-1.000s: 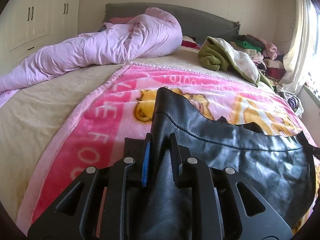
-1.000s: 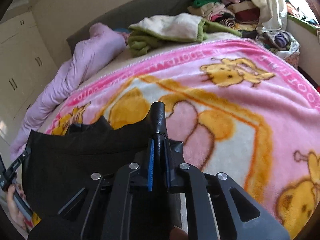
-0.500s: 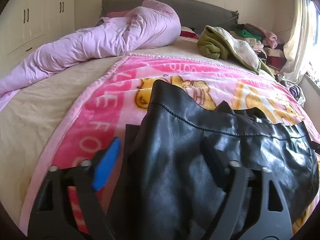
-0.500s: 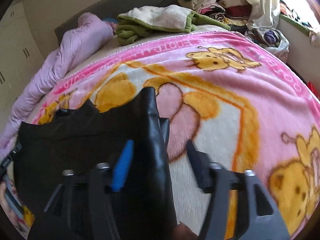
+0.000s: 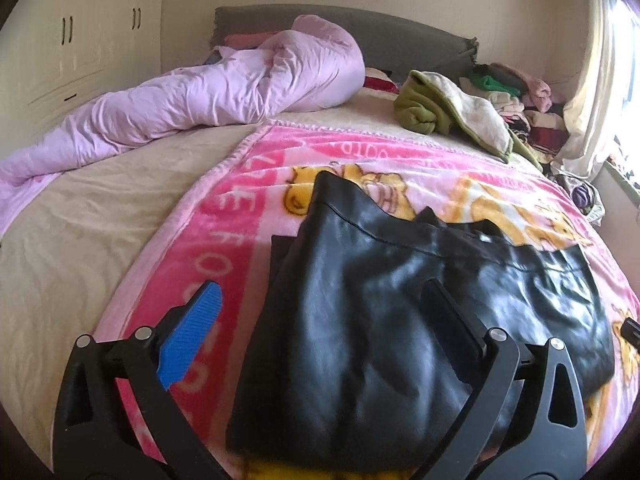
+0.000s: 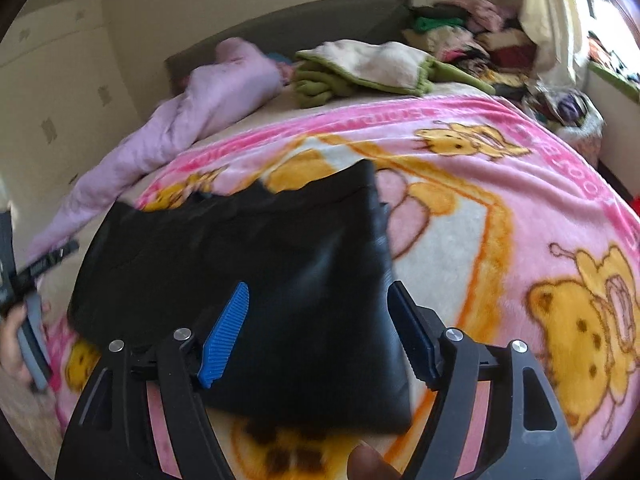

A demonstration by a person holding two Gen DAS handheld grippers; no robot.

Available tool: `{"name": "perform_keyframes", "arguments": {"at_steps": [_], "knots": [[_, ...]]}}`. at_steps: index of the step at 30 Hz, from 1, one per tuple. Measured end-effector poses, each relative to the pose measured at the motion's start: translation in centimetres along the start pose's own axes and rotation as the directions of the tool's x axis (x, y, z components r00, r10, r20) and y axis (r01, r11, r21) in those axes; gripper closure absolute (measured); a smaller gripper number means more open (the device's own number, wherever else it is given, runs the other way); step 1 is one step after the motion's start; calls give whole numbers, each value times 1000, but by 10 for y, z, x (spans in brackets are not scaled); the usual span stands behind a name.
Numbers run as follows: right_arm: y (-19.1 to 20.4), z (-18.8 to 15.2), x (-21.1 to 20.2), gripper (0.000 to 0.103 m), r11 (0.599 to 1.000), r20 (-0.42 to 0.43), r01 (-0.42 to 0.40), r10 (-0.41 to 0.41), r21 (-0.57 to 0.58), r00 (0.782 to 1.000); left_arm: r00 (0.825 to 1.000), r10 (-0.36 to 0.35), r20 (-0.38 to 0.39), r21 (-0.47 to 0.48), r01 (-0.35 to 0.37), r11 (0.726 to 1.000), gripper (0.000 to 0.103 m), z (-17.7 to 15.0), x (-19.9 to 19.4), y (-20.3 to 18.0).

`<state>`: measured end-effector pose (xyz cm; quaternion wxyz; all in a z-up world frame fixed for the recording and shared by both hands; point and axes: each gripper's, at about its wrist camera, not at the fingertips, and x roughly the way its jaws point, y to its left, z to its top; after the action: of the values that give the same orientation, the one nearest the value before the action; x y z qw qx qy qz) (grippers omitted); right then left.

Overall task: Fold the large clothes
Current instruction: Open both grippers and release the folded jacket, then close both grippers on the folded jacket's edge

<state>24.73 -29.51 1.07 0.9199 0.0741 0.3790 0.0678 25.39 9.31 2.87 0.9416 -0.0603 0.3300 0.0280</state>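
**Black garment lying folded on the bed, both sets of jaws spreading above it**

The bed [image 5: 92, 216] fills both views, its beige sheet bare on the left-hand side of the left wrist view. A pink cartoon blanket [image 5: 224, 240] covers most of the mattress, printed with yellow bears and pale lettering. Along the far left a lilac duvet [image 5: 224, 88] lies bunched up, reaching to the dark headboard [image 5: 400, 36]. Near the headboard sits a green-and-cream blanket [image 5: 448, 112], crumpled, and beyond it a pile of mixed clothes [image 5: 516, 92] beside the curtain [image 5: 600, 80]. White wardrobe doors [image 5: 80, 40] line the left wall.

The black leather-like garment [image 5: 360, 320] rests on the pink blanket at the near edge of the bed, laid flat in a doubled layer with a stitched seam running across its upper part. In the right wrist view, which is blurred, the same garment [image 6: 280, 272] lies below and between the fingers.

The left gripper [image 5: 324, 316] has its jaws opening, already spread wide: the blue-padded finger stands over the pink blanket and the other over the garment, neither pressing the cloth. The right gripper [image 6: 320, 324] also has its jaws opening, with the garment's edge between them but no pad visibly pinching it. The person's left hand [image 6: 16, 344] shows at the left rim of the right wrist view.
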Motion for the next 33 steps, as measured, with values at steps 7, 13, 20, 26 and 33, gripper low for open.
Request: {"name": "perform_keyframes", "arguments": {"at_steps": [7,13,20,26,33], "knots": [[31,-30,-3,32,992,-55,2,-9,-124,998,997,-30,-76,34,33,999,10,-34,-10,-15],[25,-48,4,32,995,-119,0,-11,-96,993,989,-45,-142,61,54,997,10,-60,-10,-27],[11,-67,15,32,998,-168,16,-24,-54,985,972,-50,-230,20,56,998,10,-74,13,-19],[15,-67,8,30,999,-155,17,-25,-52,988,978,-52,-203,2,53,999,10,-71,0,-16],[21,-63,-14,29,999,-122,-51,49,-15,991,986,-16,-168,-8,15,1000,10,-69,-16,-13]]}}
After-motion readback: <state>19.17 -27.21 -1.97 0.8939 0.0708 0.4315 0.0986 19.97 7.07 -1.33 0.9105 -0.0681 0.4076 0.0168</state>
